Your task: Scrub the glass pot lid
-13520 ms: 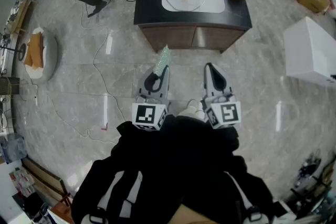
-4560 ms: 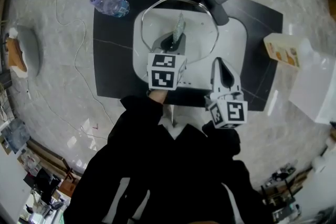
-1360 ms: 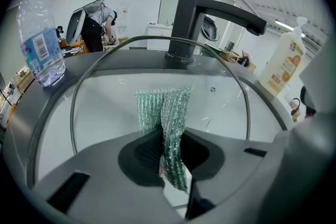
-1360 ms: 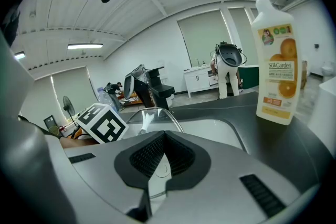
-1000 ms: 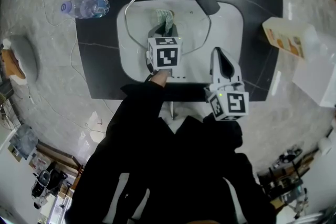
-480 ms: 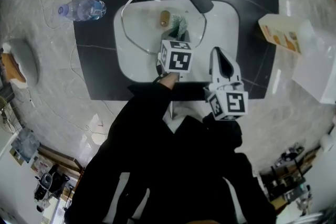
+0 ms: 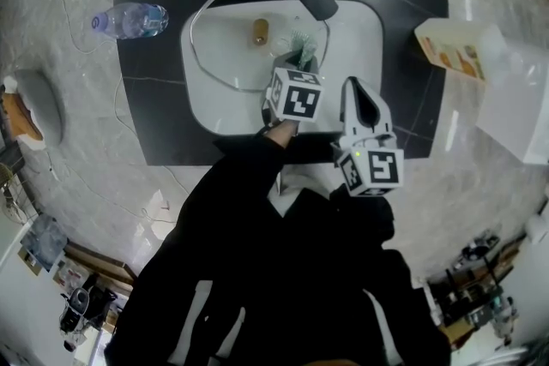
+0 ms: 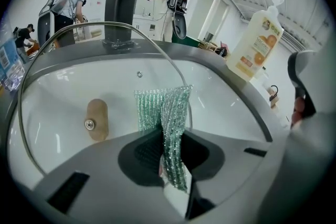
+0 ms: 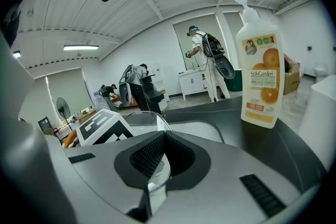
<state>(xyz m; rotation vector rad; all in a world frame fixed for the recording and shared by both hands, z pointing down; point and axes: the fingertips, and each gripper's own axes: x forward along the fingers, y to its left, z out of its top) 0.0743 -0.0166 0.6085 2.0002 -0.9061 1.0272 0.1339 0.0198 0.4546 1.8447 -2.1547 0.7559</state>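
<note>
Head view: locates glass pot lid (image 7: 227,47) knob-up in sink (image 7: 364,43), mid-surface. Finds left gripper (image 8: 167,147) clamped on scrub cloth (image 8: 163,107) over lid, evidently for scrubbing; right gripper (image 7: 358,94) closed, empty, parked at near edge.

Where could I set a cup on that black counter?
Bare counter lies left of the basin, in front of the water bottle, and right of it, toward the soap bottle. The basin is crowded: glass lid held by right gripper, left gripper with cloth.
</note>
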